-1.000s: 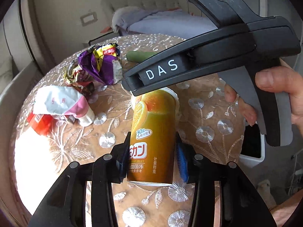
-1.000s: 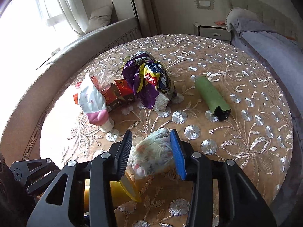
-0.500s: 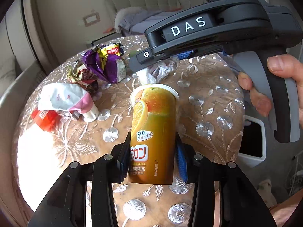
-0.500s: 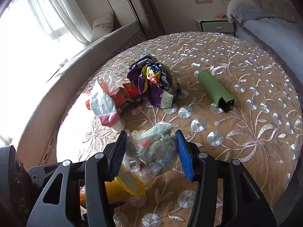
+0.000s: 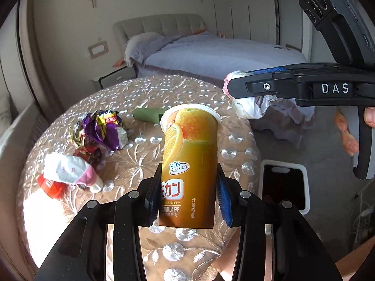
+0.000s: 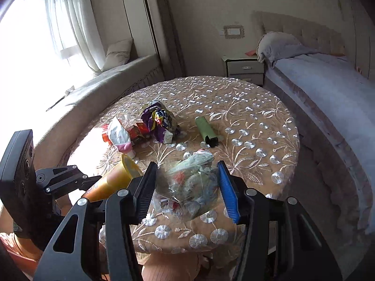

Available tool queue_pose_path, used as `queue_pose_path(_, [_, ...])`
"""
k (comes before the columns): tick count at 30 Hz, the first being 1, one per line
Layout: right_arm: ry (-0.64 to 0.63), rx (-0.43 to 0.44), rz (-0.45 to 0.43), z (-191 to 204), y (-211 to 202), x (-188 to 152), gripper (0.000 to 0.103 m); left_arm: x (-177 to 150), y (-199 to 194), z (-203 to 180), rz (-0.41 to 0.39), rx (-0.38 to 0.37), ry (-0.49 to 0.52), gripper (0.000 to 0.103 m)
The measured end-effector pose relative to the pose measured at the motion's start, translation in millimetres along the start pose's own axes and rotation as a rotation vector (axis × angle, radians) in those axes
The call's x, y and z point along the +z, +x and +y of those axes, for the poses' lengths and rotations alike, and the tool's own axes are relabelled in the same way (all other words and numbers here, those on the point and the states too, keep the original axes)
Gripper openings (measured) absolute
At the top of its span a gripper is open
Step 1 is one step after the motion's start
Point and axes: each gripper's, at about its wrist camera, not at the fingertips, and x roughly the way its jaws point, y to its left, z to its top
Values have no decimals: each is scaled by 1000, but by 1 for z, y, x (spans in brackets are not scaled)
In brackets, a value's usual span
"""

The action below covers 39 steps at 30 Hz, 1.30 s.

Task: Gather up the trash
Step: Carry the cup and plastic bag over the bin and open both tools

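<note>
Both grippers lifted off table (image 6: 257, 117), right gripper (image 6: 187, 185) closed on crumpled bag (image 6: 192, 187)

Black grippers with blue-padded fingers (image 5: 223, 199), one lettered "DAS".

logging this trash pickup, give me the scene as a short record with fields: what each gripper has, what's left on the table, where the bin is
left gripper: shut on orange jelly cup, held above the table
right gripper: shut on clear bag of scraps
round table: purple wrapper, green tube, white and pink packet, red wrapper
bin: white, open, on the floor beside the table, seen from the left wrist
</note>
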Motion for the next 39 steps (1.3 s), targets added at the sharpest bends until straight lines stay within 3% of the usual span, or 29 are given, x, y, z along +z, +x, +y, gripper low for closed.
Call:
queue_pose_path(8, [-57, -157, 24, -31, -57, -43, 53, 26, 24, -64, 2, -125, 110, 41])
queue_pose_path(19, [-58, -193, 82, -68, -79, -95, 53, 37, 65, -139, 57, -236, 271, 41])
queue_pose_path(24, [-81, -178, 139, -87, -70, -128, 53, 26, 90, -175, 113, -287, 400, 41])
queue_pose_path(31, [-75, -215, 287, -128, -32, -185, 53, 0, 150, -228, 242, -342, 576, 41])
queue_pose_path(39, [-23, -156, 448, -166, 23, -251, 53, -43, 231, -262, 381, -416, 677, 41])
